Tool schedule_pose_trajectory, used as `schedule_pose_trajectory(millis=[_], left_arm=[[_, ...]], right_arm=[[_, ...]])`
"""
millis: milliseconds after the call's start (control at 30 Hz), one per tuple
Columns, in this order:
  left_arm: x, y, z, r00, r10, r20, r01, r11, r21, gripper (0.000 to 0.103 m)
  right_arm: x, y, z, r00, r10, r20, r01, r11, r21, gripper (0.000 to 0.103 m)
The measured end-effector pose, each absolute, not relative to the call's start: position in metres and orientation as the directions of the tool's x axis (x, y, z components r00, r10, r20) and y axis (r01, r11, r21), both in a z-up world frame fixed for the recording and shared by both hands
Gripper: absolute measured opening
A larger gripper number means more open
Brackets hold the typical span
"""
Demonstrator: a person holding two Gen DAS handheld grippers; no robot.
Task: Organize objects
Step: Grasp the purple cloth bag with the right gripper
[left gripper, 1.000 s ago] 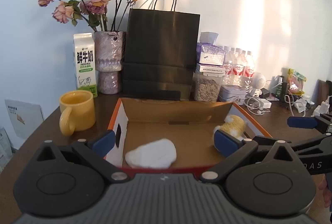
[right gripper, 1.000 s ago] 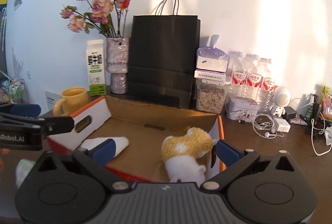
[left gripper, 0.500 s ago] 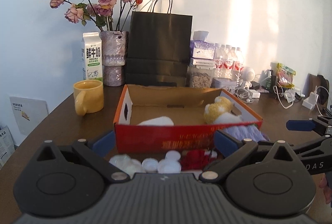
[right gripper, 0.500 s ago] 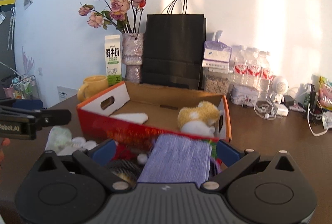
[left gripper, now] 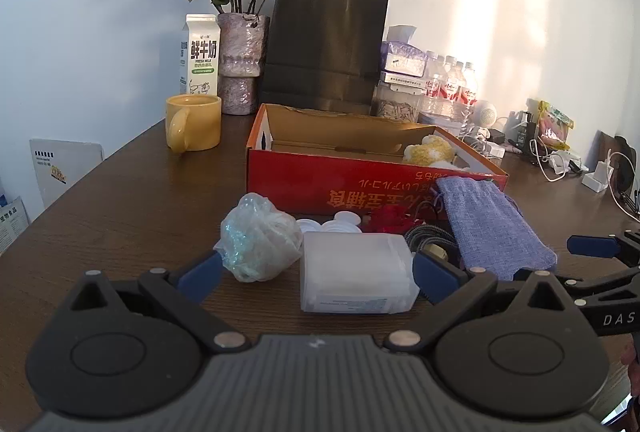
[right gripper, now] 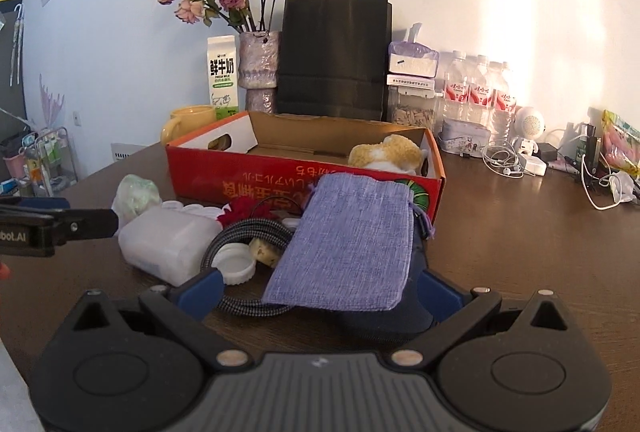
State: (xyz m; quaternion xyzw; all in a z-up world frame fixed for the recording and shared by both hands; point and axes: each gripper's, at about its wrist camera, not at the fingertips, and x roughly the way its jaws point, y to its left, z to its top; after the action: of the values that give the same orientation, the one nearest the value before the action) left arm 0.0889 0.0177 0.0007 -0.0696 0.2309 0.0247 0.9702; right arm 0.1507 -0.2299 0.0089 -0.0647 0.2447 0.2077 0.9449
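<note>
On the brown table [left gripper: 132, 192] the red cardboard box [left gripper: 372, 188] stands open with a yellow-and-white plush toy [right gripper: 386, 152] at its right end, and the loose clutter lies just in front of it. The right wrist view shows the purple cloth pouch [right gripper: 352, 248] over a dark blue case, with a braided cable [right gripper: 240, 232] and a white cap [right gripper: 236, 268] beside it. The left wrist view shows instead a crumpled plastic bag [left gripper: 258, 236] touching the translucent plastic box [left gripper: 356, 276]. Both the left gripper [left gripper: 316, 272] and right gripper [right gripper: 316, 290] are spread wide, gripping nothing.
</note>
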Motion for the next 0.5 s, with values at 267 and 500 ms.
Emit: schedule_pose_trajectory(millis=[267,500], left_arm=[[0.095,0.021,-0.005,0.884,0.015,-0.467,-0.083,0.989,-0.126,0.103],[0.101,0.02,-0.012,0.873,0.001,-0.488,-0.071,0.99,-0.125,0.103]], right_arm=[[0.159,-0.224,0.003,0.79,0.35,-0.504,-0.421,0.906,-0.031,0.103],[0.171,-0.218,-0.002,0.8,0.321,-0.507,-0.403,0.913,-0.059,0.103]])
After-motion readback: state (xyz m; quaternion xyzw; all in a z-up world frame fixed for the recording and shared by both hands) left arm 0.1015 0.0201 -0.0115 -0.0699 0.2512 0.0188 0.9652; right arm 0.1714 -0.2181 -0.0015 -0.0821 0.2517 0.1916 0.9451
